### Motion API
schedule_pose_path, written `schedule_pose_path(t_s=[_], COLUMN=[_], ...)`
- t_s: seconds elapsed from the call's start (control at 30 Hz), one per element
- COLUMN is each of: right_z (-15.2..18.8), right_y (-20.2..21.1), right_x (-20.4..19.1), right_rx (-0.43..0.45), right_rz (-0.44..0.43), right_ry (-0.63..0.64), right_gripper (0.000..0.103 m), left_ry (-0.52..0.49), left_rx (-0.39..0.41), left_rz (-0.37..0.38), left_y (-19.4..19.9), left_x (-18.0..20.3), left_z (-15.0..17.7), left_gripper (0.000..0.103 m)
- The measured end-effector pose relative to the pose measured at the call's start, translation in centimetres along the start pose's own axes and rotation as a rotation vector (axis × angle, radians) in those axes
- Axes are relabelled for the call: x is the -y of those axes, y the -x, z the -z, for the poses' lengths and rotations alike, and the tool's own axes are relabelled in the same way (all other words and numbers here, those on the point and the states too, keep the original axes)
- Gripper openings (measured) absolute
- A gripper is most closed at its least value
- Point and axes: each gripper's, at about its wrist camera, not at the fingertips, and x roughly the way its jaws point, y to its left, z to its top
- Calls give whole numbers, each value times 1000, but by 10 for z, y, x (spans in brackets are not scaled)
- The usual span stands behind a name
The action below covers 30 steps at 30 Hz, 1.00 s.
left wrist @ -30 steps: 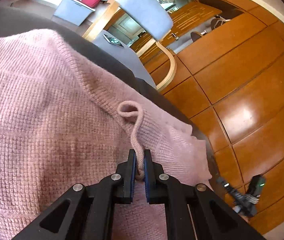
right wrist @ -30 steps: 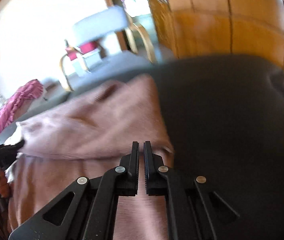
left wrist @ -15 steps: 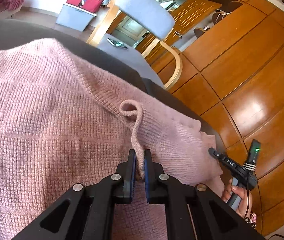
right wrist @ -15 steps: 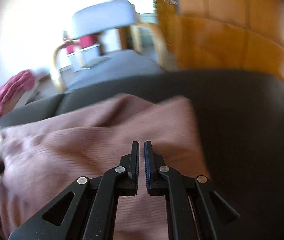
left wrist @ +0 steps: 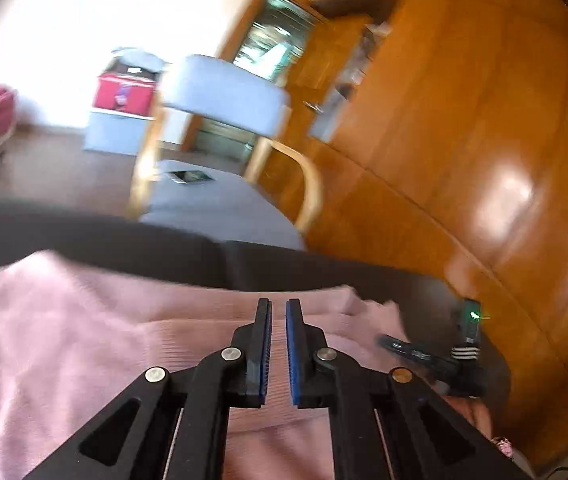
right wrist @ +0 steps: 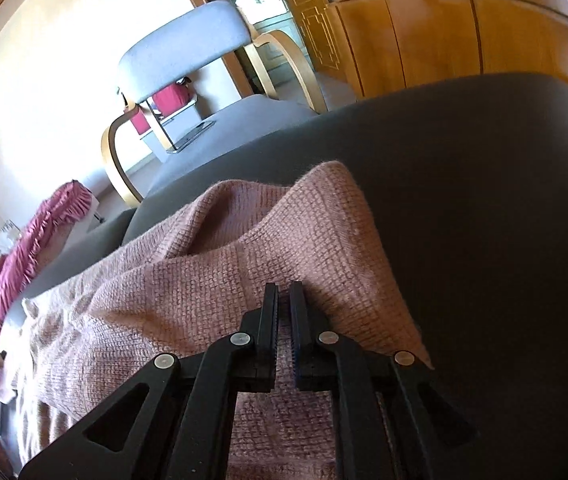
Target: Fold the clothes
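A pink knit sweater (right wrist: 212, 300) lies bunched on a dark grey cushion (right wrist: 483, 200). My right gripper (right wrist: 284, 292) is shut on a raised fold near its right edge, and the knit runs into the narrow gap between the jaws. The left wrist view is blurred by motion. There the sweater (left wrist: 84, 340) spreads low across the frame, and my left gripper (left wrist: 278, 308) sits over its ribbed hem, its jaws almost together with pink knit showing between them. The right gripper (left wrist: 423, 356) and the hand holding it show at the sweater's right end.
A grey armchair with bent-wood arms (left wrist: 224, 92) (right wrist: 188, 48) stands behind the cushion. Glossy wooden wardrobe doors (left wrist: 463, 140) fill the right side. A magenta ruffled cloth (right wrist: 32, 248) lies to the left. A red box (left wrist: 124, 90) sits on a white unit.
The left view swung up from the sweater towards the room, and the loop of knit above its fingertips is gone from sight. The right gripper moved along the sweater, and its fold now stands up sharply.
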Motion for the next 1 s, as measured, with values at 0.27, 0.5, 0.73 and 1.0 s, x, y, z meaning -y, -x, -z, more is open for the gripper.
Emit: schedule_pose_path(t_s=[0.27,0.5,0.73,1.0], right_z=[-1,0,-1,-3], right_y=[2,2,1,1], right_x=[7,10,11,11], right_rx=[3,5,0,-2], right_rz=[-26,-44,-53,-51], right_ry=[-20,-32,-41,-42], right_gripper=[6,5,3,2], left_ry=[-54,-41,25,52], left_rx=[-161,-317,-322,-305], left_rz=[109,61,66,32], left_y=[-106,-158,-132,-99], left_x=[74,67,31,-2], left_z=[10,47,58,64], left_gripper=[6,3,1,1])
